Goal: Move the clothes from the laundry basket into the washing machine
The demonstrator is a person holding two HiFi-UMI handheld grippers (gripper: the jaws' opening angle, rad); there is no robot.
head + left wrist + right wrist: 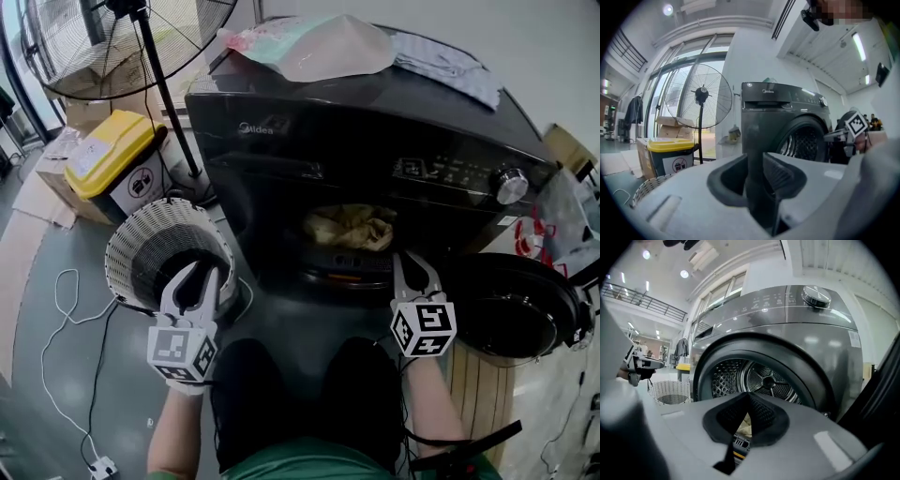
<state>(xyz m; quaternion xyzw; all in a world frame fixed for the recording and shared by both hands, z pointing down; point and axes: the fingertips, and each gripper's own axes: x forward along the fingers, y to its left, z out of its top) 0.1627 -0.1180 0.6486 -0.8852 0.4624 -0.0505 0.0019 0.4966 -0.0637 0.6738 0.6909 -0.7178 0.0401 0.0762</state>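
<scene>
Head view: on a grey floor [56, 375] stand one black washing machine [375, 122], door open with yellowish clothes [352, 227] in its drum, one white laundry basket [127, 239], one yellow-lidded bin [108, 155] and one fan [112, 37]. Left gripper view: the left gripper [202, 272] has its jaws narrowly parted, gripping nothing. Right gripper view: the right gripper [406, 262] has its jaws pressed together, empty, facing the drum.

Head view steeply down; both gripper views level, close, sharing washing machine [356, 131].

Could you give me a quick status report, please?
Left hand-held gripper open, by basket. Right hand-held gripper shut, empty. Clothes in drum; basket looks empty. Door open, nothing blocking.
</scene>
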